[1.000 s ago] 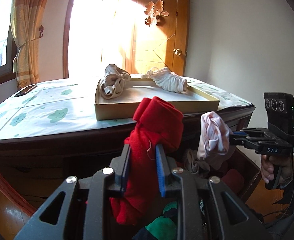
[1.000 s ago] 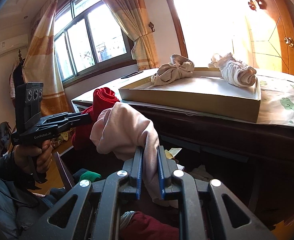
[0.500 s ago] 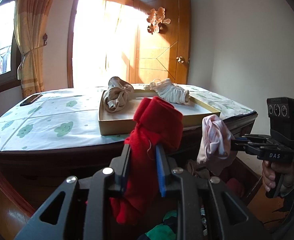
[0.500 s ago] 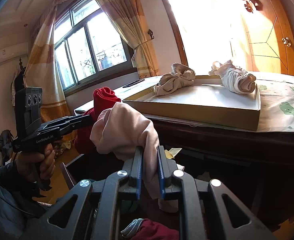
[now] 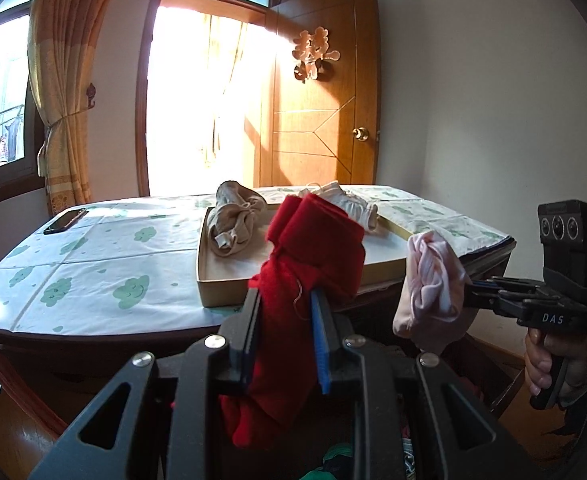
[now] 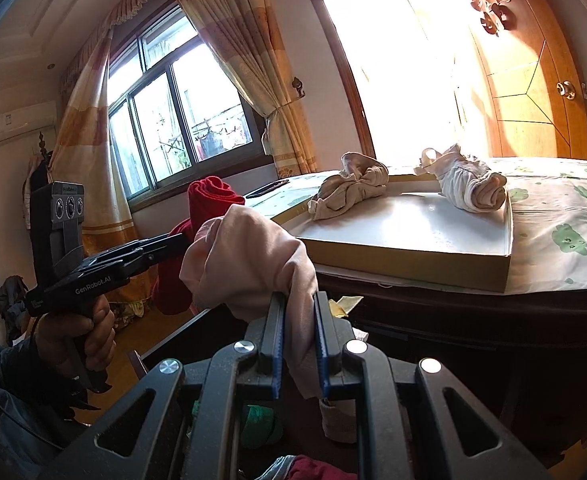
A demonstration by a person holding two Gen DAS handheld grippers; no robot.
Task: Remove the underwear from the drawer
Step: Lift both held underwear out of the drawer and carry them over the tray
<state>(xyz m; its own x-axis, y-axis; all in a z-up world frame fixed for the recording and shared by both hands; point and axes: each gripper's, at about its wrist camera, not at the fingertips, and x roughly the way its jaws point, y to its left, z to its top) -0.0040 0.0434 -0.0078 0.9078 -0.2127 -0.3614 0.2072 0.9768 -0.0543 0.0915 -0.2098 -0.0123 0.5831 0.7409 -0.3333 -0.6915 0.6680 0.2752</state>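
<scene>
My left gripper point(image 5: 285, 320) is shut on red underwear point(image 5: 313, 248), held in the air in front of the table edge; it also shows in the right wrist view point(image 6: 209, 204). My right gripper point(image 6: 297, 328) is shut on pale pink underwear point(image 6: 249, 256), also seen in the left wrist view point(image 5: 433, 280), to the right of the red piece. Both hang above the open drawer point(image 6: 165, 336), which holds more clothes point(image 6: 257, 420). A flat cardboard box point(image 5: 221, 292) on the table holds a beige piece point(image 5: 233, 224) and a white piece point(image 6: 469, 180).
The table has a white cloth with green clouds point(image 5: 93, 264). A dark phone point(image 5: 65, 220) lies at its far left. A wooden door point(image 5: 325, 120) and a bright doorway stand behind. A curtained window point(image 6: 181, 120) is on the left.
Both grippers have risen with their garments, so the table top and box now sit lower in both views. Both grips are unchanged.
</scene>
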